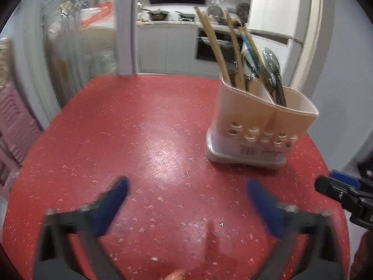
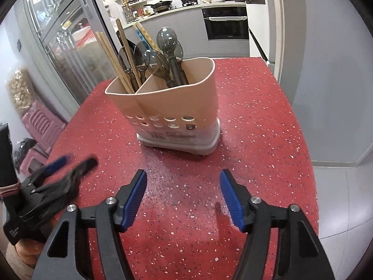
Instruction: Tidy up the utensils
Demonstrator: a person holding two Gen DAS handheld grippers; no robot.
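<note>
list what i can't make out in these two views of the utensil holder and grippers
- Utensil holder: the lower ends of the spoons and chopsticks are hidden by its walls in both views.
- Left gripper: motion-blurred in the left wrist view; only its wide-open stance reads.
- Right gripper: in the left wrist view, cut off by the right edge.
- Label on the holder's base: too small to read.

The red table (image 2: 268,128) lies bare from the near edge out to its middle, free for either gripper to pass. Only the utensil holder (image 2: 177,107) stands in the way at 12 o'clock, its chopsticks (image 2: 112,56) and spoons (image 2: 167,46) sticking up above its rim.
</note>
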